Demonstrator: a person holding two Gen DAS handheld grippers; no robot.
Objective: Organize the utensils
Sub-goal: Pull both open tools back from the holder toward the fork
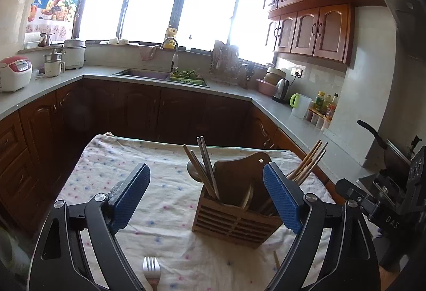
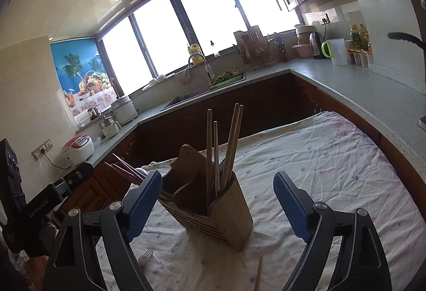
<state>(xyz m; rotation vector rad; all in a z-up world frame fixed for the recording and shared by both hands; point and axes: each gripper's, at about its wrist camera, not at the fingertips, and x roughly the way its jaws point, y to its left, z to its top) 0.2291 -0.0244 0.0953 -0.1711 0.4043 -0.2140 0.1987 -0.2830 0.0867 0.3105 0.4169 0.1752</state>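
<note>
**Both claws wide, holder ahead on the cloth**

Nearest my left claw (image 1: pixel 206 198) lies a fork (image 1: pixel 151 271), tines pointing away from me, flat on the speckled cloth (image 1: pixel 106 158) that covers the bench. Its blue pads stand wide apart and hold nothing. My right claw (image 2: pixel 217 203) is spread just as wide, also with nothing in it, and a single wooden chopstick (image 2: pixel 258 275) lies on the cloth near its lower edge.

Beyond both sits the wooden utensil holder (image 1: pixel 234 219), upright on the cloth. Metal chopsticks (image 1: pixel 206 163) and a spoon (image 1: pixel 192 170) lean out of its left compartment; wooden chopsticks (image 1: pixel 308 160) fan out of the right one. From my right claw's view those wooden chopsticks (image 2: pixel 230 144) rise nearly straight up out of the holder (image 2: pixel 226 213).

Farther off, the grey kitchen counter (image 1: pixel 279 110) wraps around the room, with the sink (image 1: pixel 143 74) under the bright window (image 1: pixel 159 1) and a rice cooker (image 1: pixel 14 73) at far left.
</note>
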